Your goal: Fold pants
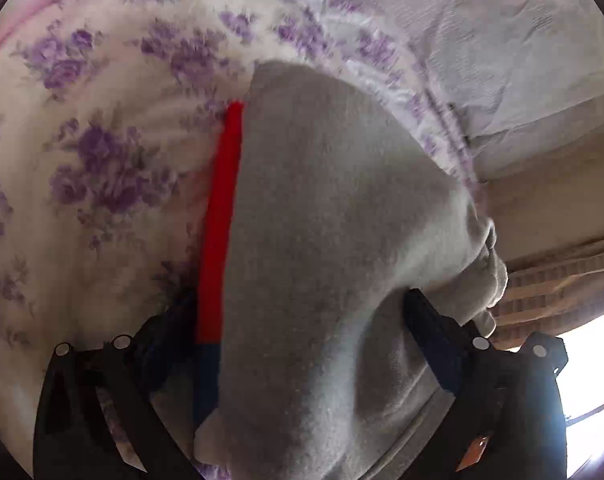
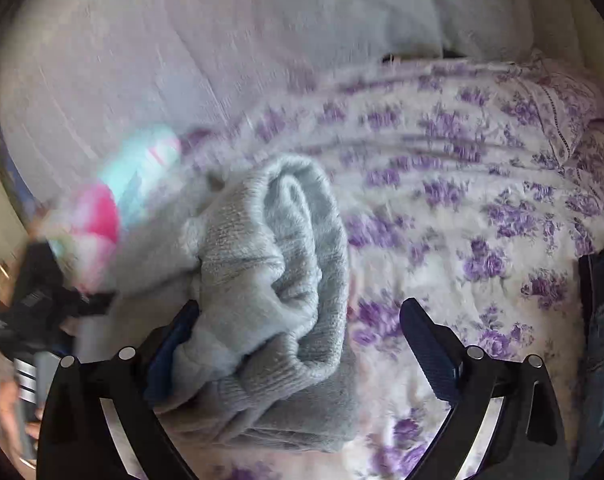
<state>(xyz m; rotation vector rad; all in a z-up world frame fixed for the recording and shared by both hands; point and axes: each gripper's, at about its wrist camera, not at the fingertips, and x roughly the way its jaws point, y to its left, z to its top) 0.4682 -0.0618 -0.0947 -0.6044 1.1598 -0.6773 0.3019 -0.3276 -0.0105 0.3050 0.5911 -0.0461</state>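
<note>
Grey pants (image 1: 322,240) lie between both wide-spread tongs on the floral bedspread (image 2: 482,220).

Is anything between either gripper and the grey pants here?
Nothing visible. The grey pants already lie between the open fingers of the left gripper, and a bunched end sits inside the open right gripper, on the floral bedspread.

Pants (image 2: 269,280) on bedspread (image 2: 462,208), btwn right claw (image 2: 299,308) fingers.
</note>
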